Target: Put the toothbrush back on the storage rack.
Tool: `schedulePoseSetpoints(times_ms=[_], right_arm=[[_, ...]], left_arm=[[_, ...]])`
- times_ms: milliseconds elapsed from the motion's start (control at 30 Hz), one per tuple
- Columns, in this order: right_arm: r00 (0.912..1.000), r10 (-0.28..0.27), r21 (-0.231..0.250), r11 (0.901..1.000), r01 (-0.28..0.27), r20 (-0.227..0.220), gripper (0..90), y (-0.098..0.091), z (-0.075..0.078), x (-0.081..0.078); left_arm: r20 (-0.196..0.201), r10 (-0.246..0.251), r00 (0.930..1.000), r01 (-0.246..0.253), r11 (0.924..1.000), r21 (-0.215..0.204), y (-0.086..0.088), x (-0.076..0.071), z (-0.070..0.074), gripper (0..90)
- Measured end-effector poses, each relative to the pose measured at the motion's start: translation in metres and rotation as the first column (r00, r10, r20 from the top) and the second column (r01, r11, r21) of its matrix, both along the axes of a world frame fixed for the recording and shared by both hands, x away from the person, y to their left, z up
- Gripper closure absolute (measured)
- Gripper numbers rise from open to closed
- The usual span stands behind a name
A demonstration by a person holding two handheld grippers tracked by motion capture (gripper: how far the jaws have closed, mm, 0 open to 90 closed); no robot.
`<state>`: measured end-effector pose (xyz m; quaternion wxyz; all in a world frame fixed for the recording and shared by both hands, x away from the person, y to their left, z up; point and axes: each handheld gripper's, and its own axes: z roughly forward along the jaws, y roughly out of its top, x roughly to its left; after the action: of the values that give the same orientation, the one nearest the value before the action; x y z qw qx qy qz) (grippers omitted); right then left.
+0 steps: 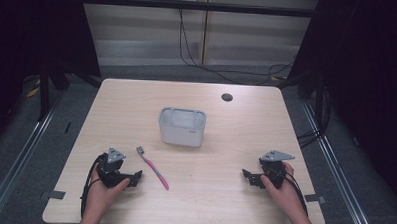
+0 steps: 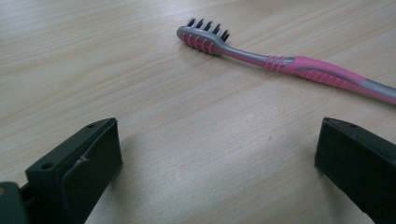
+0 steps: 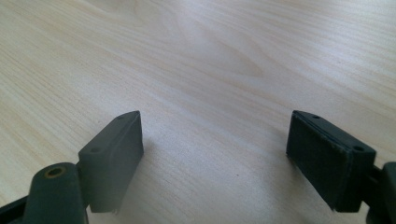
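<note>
Two grippers low on the near part of the wooden surface [image 1: 236, 133], one per hand. Left gripper [image 1: 125, 175] at near-left, jaws spread wide with nothing between them. Right gripper [image 1: 251, 177] at near-right, jaws also spread wide, bare wood between them.

Toothbrush [image 1: 153, 168], pink and grey, lies flat on the surface just right of the left gripper, apart from it. High view: head with bristles points away from the person, handle runs back toward the near edge and slightly right. Left gripper view: toothbrush [image 2: 280, 65] lies ahead of the jaws, across the upper part of the view, bristles up, head to the left, handle running off to the right edge. It sits beyond the jaw tips, outside the gap, not touching either jaw.

Right gripper is well apart from the toothbrush, on the opposite side of the surface.

White rectangular container [image 1: 182, 126] stands upright near the centre, farther out than both grippers and the toothbrush, touching none of them. Small dark round hole [image 1: 227, 97] in the surface toward the far edge.
</note>
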<state>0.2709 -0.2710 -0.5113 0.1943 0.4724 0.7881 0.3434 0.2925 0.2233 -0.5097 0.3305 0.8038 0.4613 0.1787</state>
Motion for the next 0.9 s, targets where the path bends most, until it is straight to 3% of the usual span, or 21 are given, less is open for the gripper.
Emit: schedulePoseSetpoints(times_ms=[100,167,233,267,300,367,400,433,467,500,533,567,600,633,667,700,733,767,800,833,900], right_arm=[[1.0000,-0.002,0.000,1.0000,0.002,-0.001,18.3,0.000,0.000,0.000],[1.0000,-0.003,0.000,1.0000,0.003,-0.002,18.4,0.000,0.000,0.000],[1.0000,-0.003,0.001,1.0000,0.003,-0.002,18.3,0.000,0.000,0.000],[1.0000,-0.002,0.000,1.0000,0.002,-0.001,18.3,0.000,0.000,0.000],[1.0000,-0.004,0.001,1.0000,0.004,-0.002,18.4,0.000,0.000,0.000],[1.0000,-0.003,0.000,1.0000,0.003,-0.001,18.3,0.000,0.000,0.000],[1.0000,-0.004,0.001,1.0000,0.004,-0.002,18.3,0.000,0.000,0.000],[1.0000,-0.004,0.001,1.0000,0.004,-0.002,18.3,0.000,0.000,0.000],[1.0000,-0.004,0.001,1.0000,0.004,-0.002,18.3,0.000,0.000,0.000],[1.0000,-0.004,0.001,1.0000,0.004,-0.002,18.3,0.000,0.000,0.000],[1.0000,-0.004,0.001,1.0000,0.004,-0.002,18.3,0.000,0.000,0.000],[1.0000,-0.004,0.001,1.0000,0.004,-0.002,18.3,0.000,0.000,0.000],[1.0000,-0.004,0.001,1.0000,0.004,-0.002,18.3,0.000,0.000,0.000],[1.0000,-0.004,0.001,1.0000,0.004,-0.003,18.3,0.000,0.000,0.000],[1.0000,-0.004,0.001,1.0000,0.004,-0.002,18.3,0.000,0.000,0.000],[1.0000,-0.004,0.001,1.0000,0.004,-0.002,18.3,0.000,0.000,0.000],[1.0000,-0.004,0.001,1.0000,0.004,-0.002,18.3,0.000,0.000,0.000],[1.0000,-0.004,0.001,1.0000,0.004,-0.002,18.3,0.000,0.000,0.000],[1.0000,-0.004,0.001,1.0000,0.004,-0.003,18.3,0.000,0.000,0.000],[1.0000,-0.004,0.001,1.0000,0.004,-0.002,18.3,0.000,0.000,0.000],[1.0000,-0.004,0.001,1.0000,0.004,-0.002,18.3,0.000,0.000,0.000]], left_arm=[[-0.034,0.004,0.9994,-0.003,0.9999,0.010,-0.001,0.002,0.003,0.3],[-0.086,0.029,0.9959,-0.031,0.9993,-0.023,-0.002,0.004,0.008,0.8],[-0.153,0.035,0.9876,-0.045,0.9971,-0.061,-0.002,0.007,0.017,6.9],[-0.177,0.028,0.9838,-0.039,0.9976,-0.058,-0.002,0.008,0.021,21.1],[-0.201,0.042,0.9787,-0.056,0.9962,-0.066,-0.003,0.010,0.025,25.9],[-0.226,0.066,0.9719,-0.079,0.9957,-0.048,-0.008,0.013,0.035,13.6],[-0.238,0.067,0.9688,-0.081,0.9956,-0.048,-0.010,0.014,0.038,22.7],[-0.255,0.065,0.9647,-0.081,0.9953,-0.053,-0.011,0.015,0.041,24.0],[-0.283,0.074,0.9563,-0.096,0.9933,-0.064,-0.013,0.017,0.045,24.0],[-0.352,0.087,0.9321,-0.121,0.9896,-0.077,-0.017,0.021,0.051,22.4],[-0.352,0.087,0.9321,-0.121,0.9896,-0.077,-0.017,0.021,0.051,27.0],[-0.389,0.092,0.9168,-0.133,0.9881,-0.078,-0.023,0.024,0.055,32.0],[-0.389,0.092,0.9168,-0.133,0.9881,-0.078,-0.023,0.024,0.055,30.4],[-0.408,0.108,0.9068,-0.145,0.9874,-0.063,-0.027,0.027,0.057,30.4],[-0.416,0.116,0.9020,-0.153,0.9867,-0.057,-0.028,0.028,0.058,30.9],[-0.443,0.126,0.8875,-0.163,0.9856,-0.046,-0.033,0.031,0.059,31.2],[-0.443,0.126,0.8875,-0.163,0.9856,-0.046,-0.033,0.031,0.059,32.8],[-0.476,0.136,0.8689,-0.188,0.9803,-0.062,-0.036,0.032,0.059,32.8],[-0.485,0.142,0.8627,-0.200,0.9773,-0.069,-0.038,0.033,0.059,34.6],[-0.507,0.155,0.8478,-0.217,0.9740,-0.065,-0.040,0.035,0.059,34.7],[-0.523,0.174,0.8344,-0.240,0.9690,-0.060,-0.044,0.036,0.057,36.4]])
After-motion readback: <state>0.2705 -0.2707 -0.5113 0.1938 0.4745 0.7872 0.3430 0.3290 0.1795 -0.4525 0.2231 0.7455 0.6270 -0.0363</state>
